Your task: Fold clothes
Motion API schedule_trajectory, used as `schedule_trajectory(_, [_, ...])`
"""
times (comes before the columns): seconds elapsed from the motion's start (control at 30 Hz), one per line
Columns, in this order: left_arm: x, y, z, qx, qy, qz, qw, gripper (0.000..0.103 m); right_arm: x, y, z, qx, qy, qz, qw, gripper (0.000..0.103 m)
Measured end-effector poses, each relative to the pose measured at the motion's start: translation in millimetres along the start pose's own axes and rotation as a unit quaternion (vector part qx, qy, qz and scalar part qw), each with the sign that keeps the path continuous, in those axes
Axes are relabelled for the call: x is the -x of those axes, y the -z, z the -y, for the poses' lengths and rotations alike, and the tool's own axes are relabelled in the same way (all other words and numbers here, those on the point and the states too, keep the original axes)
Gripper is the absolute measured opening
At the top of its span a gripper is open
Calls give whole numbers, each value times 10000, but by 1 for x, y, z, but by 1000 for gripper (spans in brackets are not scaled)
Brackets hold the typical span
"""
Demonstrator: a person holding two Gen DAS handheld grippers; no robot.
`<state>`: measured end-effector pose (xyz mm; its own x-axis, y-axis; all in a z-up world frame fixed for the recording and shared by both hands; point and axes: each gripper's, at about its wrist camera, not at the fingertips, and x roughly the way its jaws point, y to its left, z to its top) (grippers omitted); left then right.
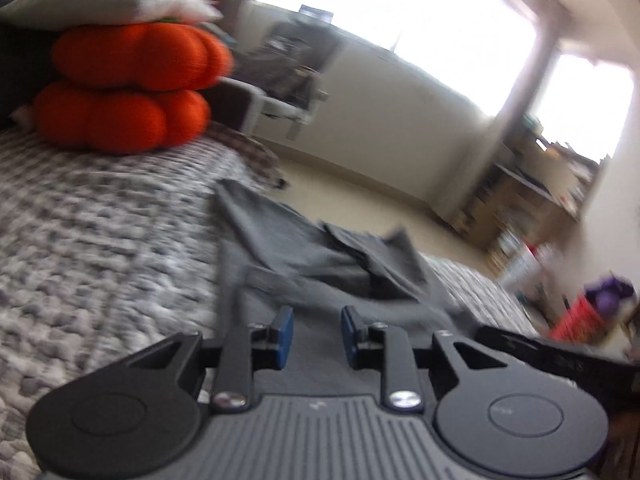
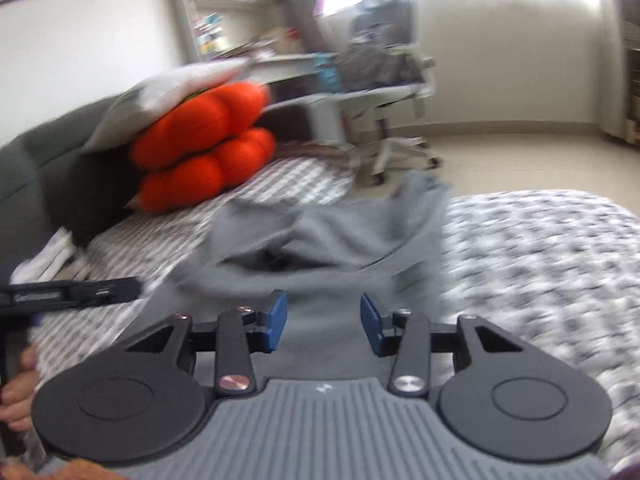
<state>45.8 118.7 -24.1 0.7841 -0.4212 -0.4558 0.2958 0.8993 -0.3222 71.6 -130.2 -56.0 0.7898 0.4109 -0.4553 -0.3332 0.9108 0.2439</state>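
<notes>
Grey garment [image 1: 320, 264] rumpled on checked bedspread [image 1: 100, 240], below orange cushions [image 1: 132, 84]. Left gripper [image 1: 316, 336] and right gripper [image 2: 323, 322] released, nothing between pads. Risk: loose layers shift, fold skews.

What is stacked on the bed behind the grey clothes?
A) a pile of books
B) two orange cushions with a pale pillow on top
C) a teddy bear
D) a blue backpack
B: in the right wrist view, two puffy orange cushions sit one on the other on the patterned bed cover, with a pale pillow lying on top, behind the grey garment.
</notes>
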Motion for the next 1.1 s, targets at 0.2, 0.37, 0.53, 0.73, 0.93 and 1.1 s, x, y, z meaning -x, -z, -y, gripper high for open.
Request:
schedule_trajectory(0.2, [-12,25,24,-945,288,-622,9932,25,-4,24,-33,730,-299,-322,9964,45])
schedule_trajectory(0.37, [-5,34,14,-1232,209,-752,9893,25,-3,37,-32,1003,-247,-396,9939,45])
schedule_trajectory(0.53, [13,32,-1,-1131,369,-886,9889,25,12,40,-10,819,-310,-391,9954,44])
schedule_trajectory(0.73, [31,32,-22,-713,434,-951,9920,24,38,45,16,743,-179,-411,9962,44])
schedule_trajectory(0.93, [49,24,-35,-55,550,-715,9959,25,54,43,33,471,95,-468,9977,47])
schedule_trajectory(1.1, [50,17,-8,-120,792,-413,9959,28,59,32,16,280,-150,-89,9995,48])
